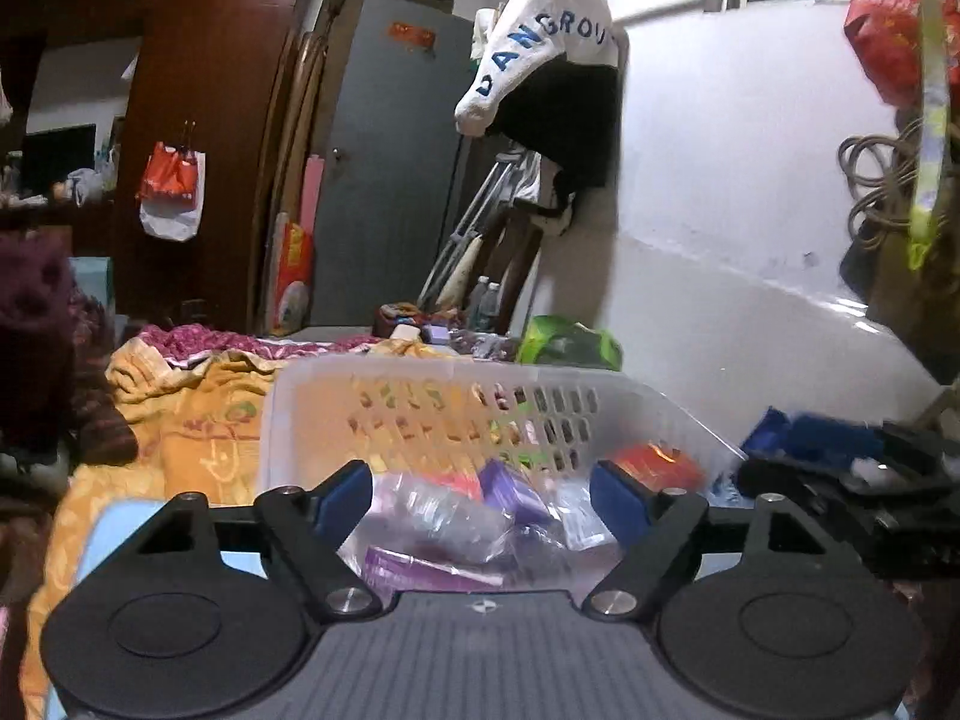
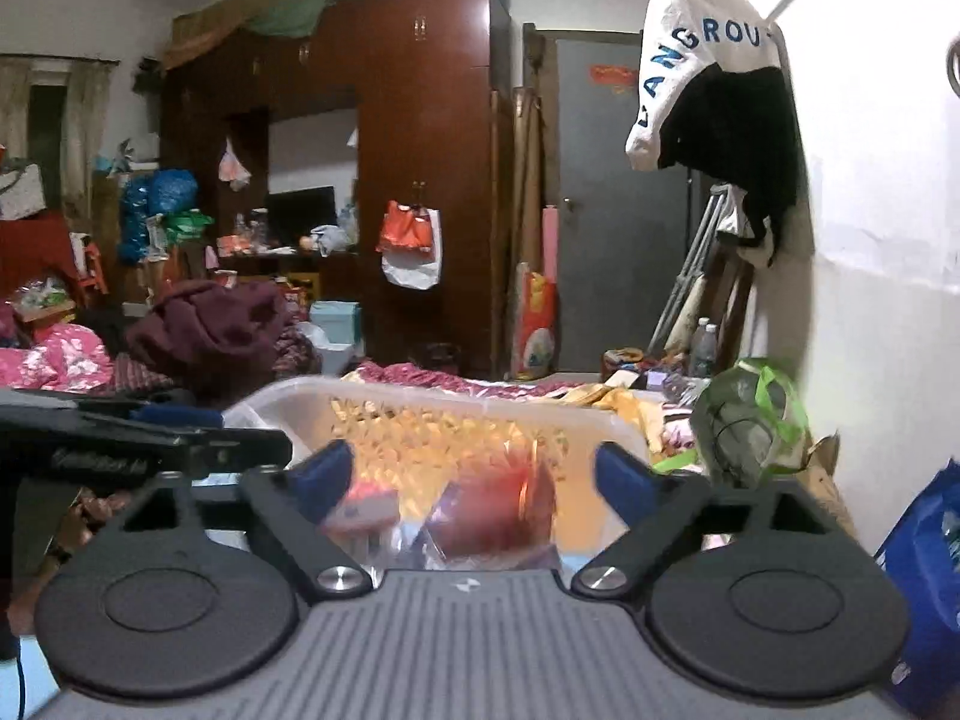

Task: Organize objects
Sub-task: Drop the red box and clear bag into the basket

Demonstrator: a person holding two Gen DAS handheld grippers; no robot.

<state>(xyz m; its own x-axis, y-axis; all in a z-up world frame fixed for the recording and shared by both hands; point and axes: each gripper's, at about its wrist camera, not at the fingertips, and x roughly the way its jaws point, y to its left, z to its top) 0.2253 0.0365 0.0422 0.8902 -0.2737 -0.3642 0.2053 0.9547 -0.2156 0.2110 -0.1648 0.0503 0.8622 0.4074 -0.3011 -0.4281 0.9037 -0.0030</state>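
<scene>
Item: white basket (image 1: 420,414) on bed, packets gathered inside for sorting; my left gripper (image 1: 480,498) and right gripper (image 2: 474,480) poised over it, jaws wide, empty.

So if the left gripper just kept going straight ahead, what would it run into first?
Most likely the clear plastic bags piled in the white basket, which sit right between the open left gripper and its far wall. Depth is hard to judge, so the basket's near rim, hidden below, could come first.
</scene>
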